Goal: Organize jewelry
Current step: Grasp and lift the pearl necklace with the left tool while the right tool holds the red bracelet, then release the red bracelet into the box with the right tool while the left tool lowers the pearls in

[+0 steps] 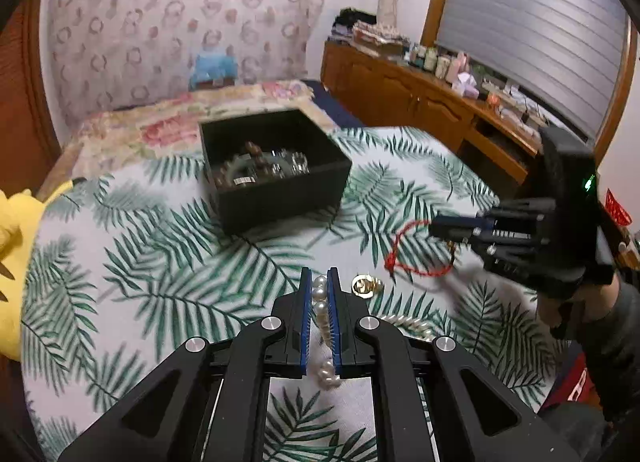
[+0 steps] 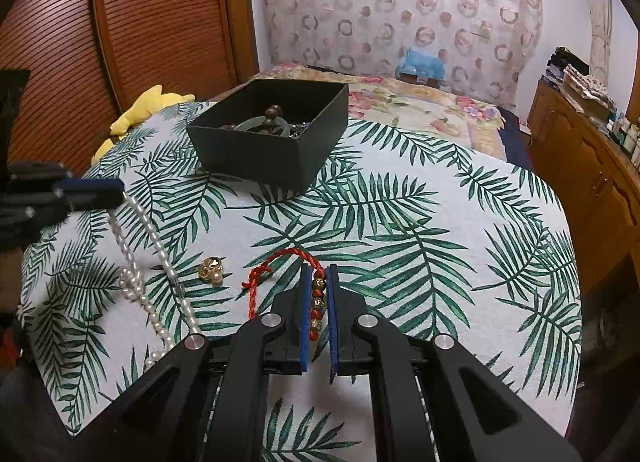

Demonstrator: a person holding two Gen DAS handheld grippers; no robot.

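My left gripper (image 1: 319, 276) is shut on a white pearl necklace (image 1: 322, 312); in the right wrist view the strand (image 2: 160, 254) hangs from that gripper (image 2: 116, 189) down to the cloth. My right gripper (image 2: 319, 273) is shut on a red cord bracelet (image 2: 318, 302) with gold and red beads; its cord loop (image 1: 404, 250) dangles under the gripper (image 1: 436, 227) in the left wrist view. A gold brooch with a pearl (image 2: 211, 270) lies on the cloth between the two pieces. The black box (image 1: 276, 165) holds beads, a pale bangle and other jewelry.
The round table carries a palm-leaf cloth (image 2: 400, 221). A yellow plush toy (image 2: 140, 109) lies at its left edge. Behind are a floral bed (image 2: 420, 101) and a wooden dresser (image 1: 420, 97) with bottles. A person's sleeve (image 1: 608, 326) holds the right gripper.
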